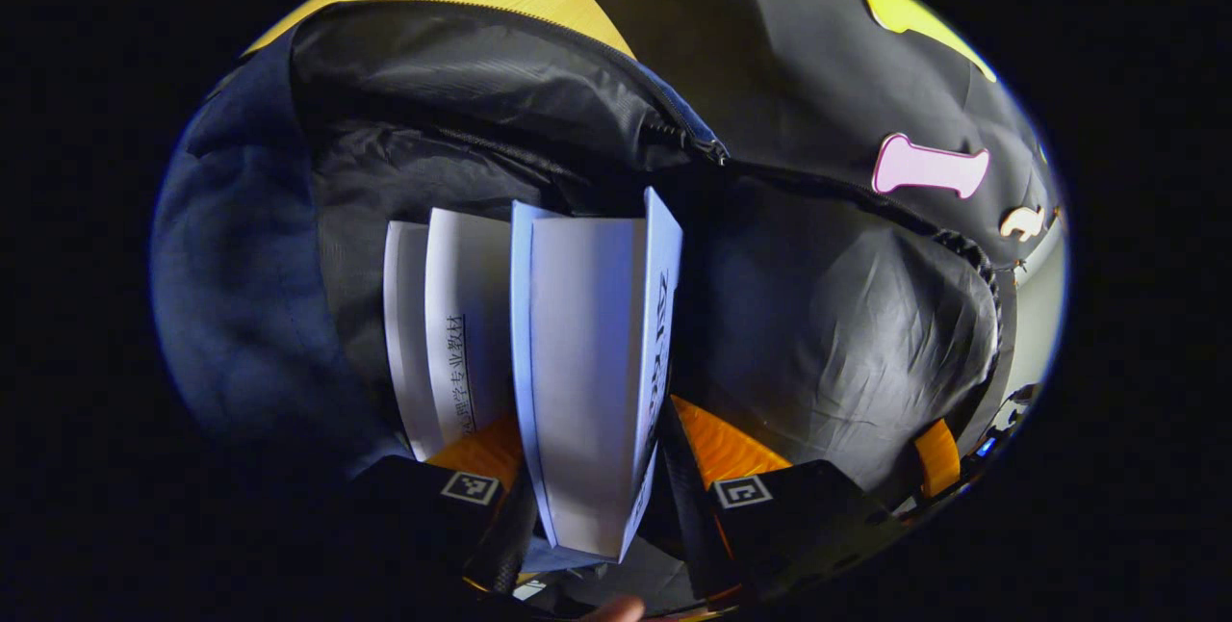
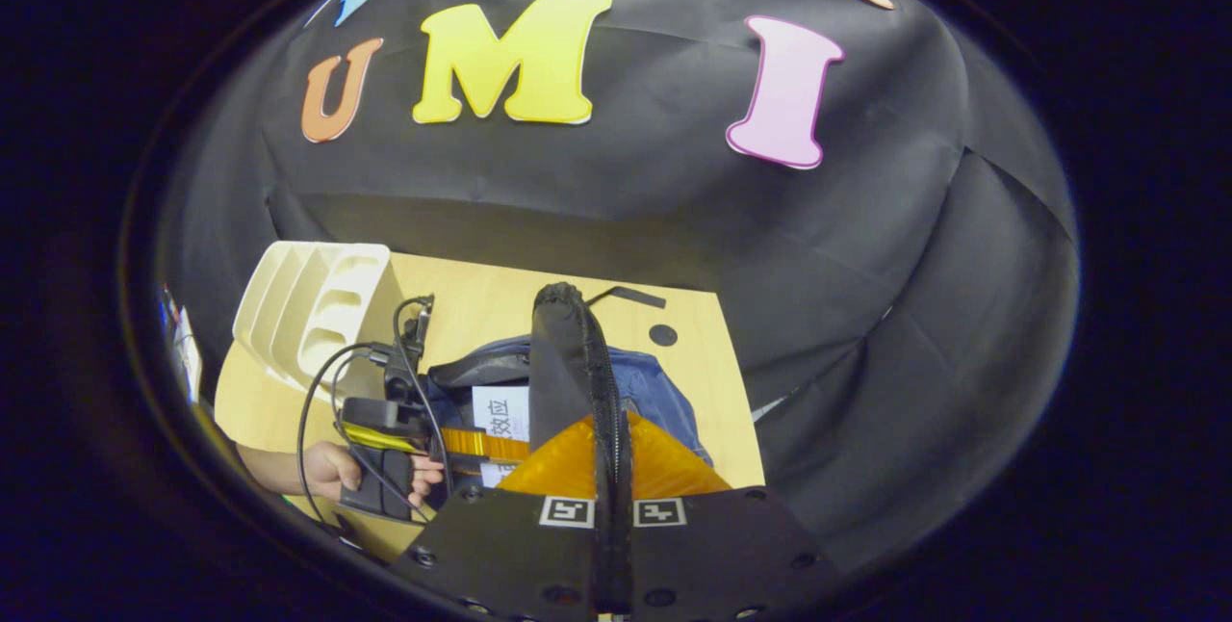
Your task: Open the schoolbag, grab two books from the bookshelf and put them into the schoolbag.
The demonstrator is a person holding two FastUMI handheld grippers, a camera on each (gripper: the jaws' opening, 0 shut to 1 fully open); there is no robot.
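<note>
Schoolbag (image 1: 847, 333): dark soft fabric, limp, mouth open, lying on the wooden surface (image 2: 693, 381). Its edge needs holding up; the right gripper (image 2: 612, 468) is clamped on a black zipper-edged flap (image 2: 577, 362).

Book (image 1: 587, 381): thin pale paperback, likely light and bendy, slick cover. Pinched between the left gripper (image 1: 602, 497) fingers near its lower end, upper end already inside the bag mouth beside a second book (image 1: 452, 333). Best gripped near the spine.

Bookshelf (image 2: 308, 314): white, slotted, at the surface's far corner.
</note>
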